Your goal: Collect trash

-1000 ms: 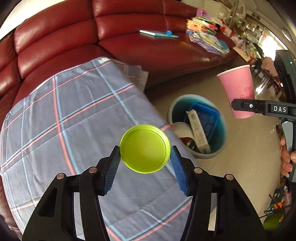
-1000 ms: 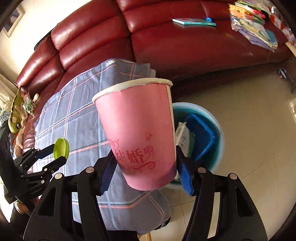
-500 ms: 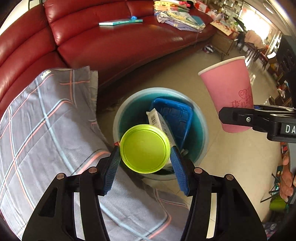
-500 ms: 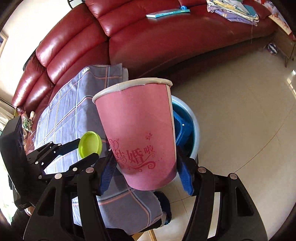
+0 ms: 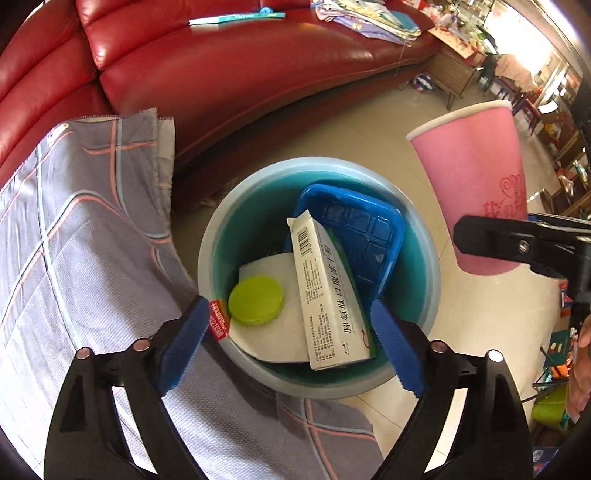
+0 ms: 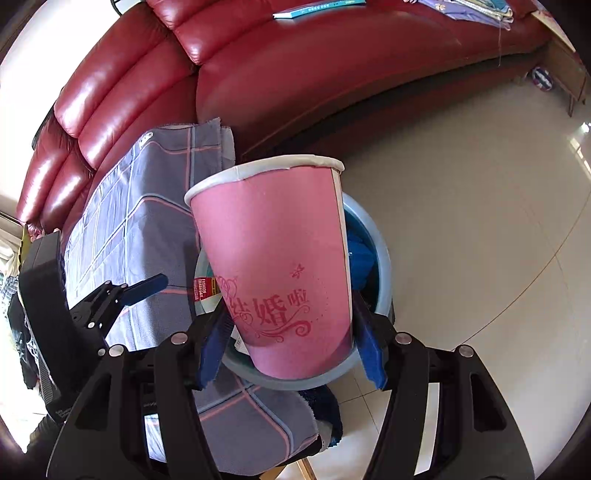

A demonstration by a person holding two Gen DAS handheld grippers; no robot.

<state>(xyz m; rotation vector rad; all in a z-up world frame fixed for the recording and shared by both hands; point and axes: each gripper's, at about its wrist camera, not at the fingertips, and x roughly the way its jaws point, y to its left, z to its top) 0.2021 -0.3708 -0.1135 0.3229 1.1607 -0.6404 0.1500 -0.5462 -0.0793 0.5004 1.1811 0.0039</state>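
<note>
My left claw point(image 5: 291, 339) is opening, nothing between its jaws, above the bin point(image 5: 424, 236) where the green lid point(image 5: 256, 300) lies near the left wall, while my right claw point(image 6: 291, 350) stays clenched on the pink cup point(image 6: 273, 266), poised over the rim for dropping.

A pale tiled floor point(image 5: 480, 325) is seen, with a round teal bin point(image 5: 424, 258) standing on it beside a surface draped in grey plaid cloth point(image 5: 74, 240). A red leather sofa point(image 5: 221, 74) is set behind, with a book point(image 5: 236, 16) and folded fabrics point(image 5: 369, 18) laid on its seat.
</note>
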